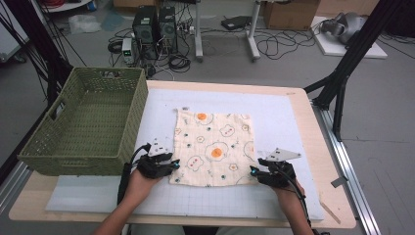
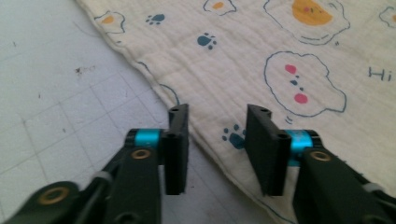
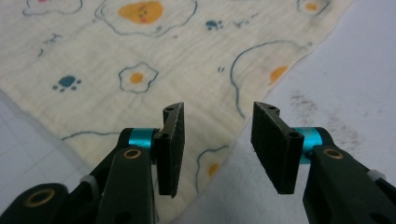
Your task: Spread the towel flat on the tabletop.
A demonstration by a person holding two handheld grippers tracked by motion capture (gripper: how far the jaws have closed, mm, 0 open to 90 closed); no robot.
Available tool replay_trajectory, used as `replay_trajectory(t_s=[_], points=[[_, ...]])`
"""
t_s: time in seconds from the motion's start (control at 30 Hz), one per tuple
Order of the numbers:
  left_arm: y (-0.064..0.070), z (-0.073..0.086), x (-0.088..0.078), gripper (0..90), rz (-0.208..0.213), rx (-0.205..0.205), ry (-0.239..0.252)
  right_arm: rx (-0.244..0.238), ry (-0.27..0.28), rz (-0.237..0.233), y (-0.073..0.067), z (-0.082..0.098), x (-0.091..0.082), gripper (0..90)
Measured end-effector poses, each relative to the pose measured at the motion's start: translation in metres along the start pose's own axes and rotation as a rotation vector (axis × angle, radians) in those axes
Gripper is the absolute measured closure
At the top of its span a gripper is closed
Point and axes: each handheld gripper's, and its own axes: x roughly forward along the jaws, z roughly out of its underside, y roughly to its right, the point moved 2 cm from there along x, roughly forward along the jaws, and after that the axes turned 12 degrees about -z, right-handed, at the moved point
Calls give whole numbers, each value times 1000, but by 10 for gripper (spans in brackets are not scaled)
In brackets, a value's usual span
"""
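Cloth [image 1: 214, 148], cream with fried-egg and paw prints, lies flat on the white mat [image 1: 274, 117] in the middle of the tabletop [image 1: 320, 161]. Left gripper [image 1: 174, 164] sits at the cloth's near left corner, jaws part open and straddling the edge, pads not pressing. Right gripper [image 1: 252, 171] sits at the near right corner, jaws likewise apart over the hem, nothing gripped. Green woven basket [image 1: 88, 122] stands on the left, beside the cloth.

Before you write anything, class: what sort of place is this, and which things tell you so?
Probably a lab or workshop set up for recording. Computer towers and loose cables sit on the floor, black camera-rig struts flank the table, and a grid mat carries a cloth.
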Motion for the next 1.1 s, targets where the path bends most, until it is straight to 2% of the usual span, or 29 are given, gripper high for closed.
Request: replay_trajectory(t_s=[0.07,0.1,0.17,0.27,0.37,0.57,0.63,0.7,0.73,0.77,0.8,0.83,0.87,0.9,0.93,0.97,1.03,1.1], points=[[0,0,-1,809,4,4,1,24,-27,-17,1,2,3,562],[0,1,-2,809,10,6,0,24,-27,-17,1,2,3,562],[-1,1,-2,845,15,4,0,36,-41,-28,0,3,3,623],[-4,2,-4,860,20,-2,-2,58,-53,-55,-4,4,1,845],[-7,4,-6,861,21,-2,-6,42,-71,-48,-8,5,-2,866],[-10,6,-9,861,41,-1,-13,41,-96,-40,-17,9,-9,867],[-10,6,-10,855,46,3,-13,36,-115,-40,-24,11,-12,868],[-10,7,-10,842,49,-6,-6,37,-122,-36,-27,12,-13,867],[-11,7,-9,735,39,-33,-6,26,-127,-20,-29,13,-16,835],[-11,7,-9,658,39,-33,-6,30,-126,-14,-30,13,-17,795],[-13,6,-10,608,36,-71,4,31,-113,-5,-30,13,-19,740],[-14,6,-10,564,33,-86,11,40,-95,3,-29,12,-21,697],[-14,6,-10,521,33,-86,11,40,-95,3,-29,12,-21,697],[-15,6,-10,511,32,-86,15,54,-47,11,-25,11,-24,617],[-16,5,-11,508,31,-88,22,65,-24,15,-23,10,-26,594],[-16,5,-10,508,30,-91,30,65,-24,15,-23,10,-26,594],[-17,5,-8,507,33,-97,37,62,28,38,-15,5,-27,551],[-17,4,-8,513,36,-95,34,60,36,44,-12,4,-26,551]])
